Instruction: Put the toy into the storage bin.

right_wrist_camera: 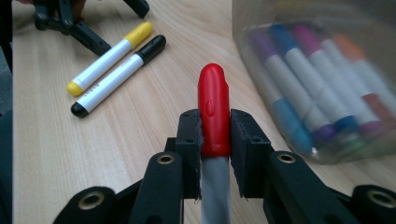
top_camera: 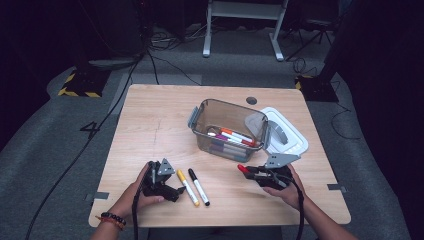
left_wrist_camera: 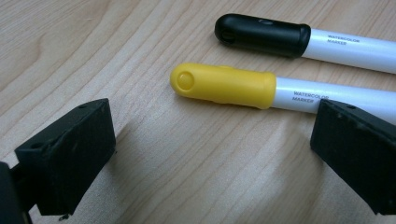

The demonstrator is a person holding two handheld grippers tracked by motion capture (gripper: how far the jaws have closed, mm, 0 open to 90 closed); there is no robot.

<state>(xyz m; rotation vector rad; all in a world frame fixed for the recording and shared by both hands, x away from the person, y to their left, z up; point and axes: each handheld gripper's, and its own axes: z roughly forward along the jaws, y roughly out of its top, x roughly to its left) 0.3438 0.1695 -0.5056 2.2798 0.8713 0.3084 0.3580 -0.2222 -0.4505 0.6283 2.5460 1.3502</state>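
Right gripper clamps red marker by cap, near clear bin, cap pointing toward left side. Left gripper spread wide, low over table. Yellow marker lies just ahead, long axis crosswise to jaws; black marker parallel beyond. Left hand nearer both.

The right hand-held gripper clamps a red-capped marker between its jaws, cap pointing forward over the bench. Ahead to the left lie a yellow marker and a black marker side by side. A clear box of markers stands at right.
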